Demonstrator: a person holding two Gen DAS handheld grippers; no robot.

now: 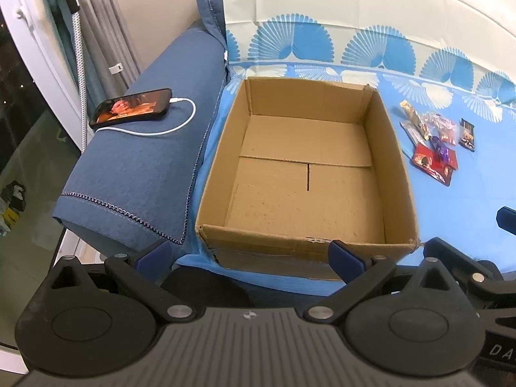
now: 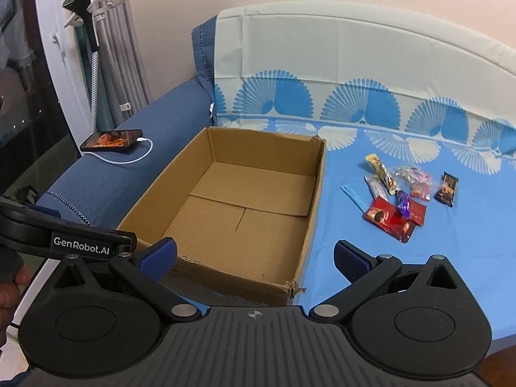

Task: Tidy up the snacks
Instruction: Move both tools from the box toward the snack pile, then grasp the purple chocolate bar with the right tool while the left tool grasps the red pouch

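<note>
An open, empty cardboard box sits on a blue sheet; it also shows in the right wrist view. A small pile of wrapped snacks lies on the sheet to the box's right, seen also in the right wrist view: red packets, a dark bar, a gold stick. My left gripper is open and empty at the box's near wall. My right gripper is open and empty near the box's near right corner.
A blue sofa arm left of the box carries a phone on a white charging cable. A window, curtains and a stand are at the far left. The patterned sheet spreads right of the box.
</note>
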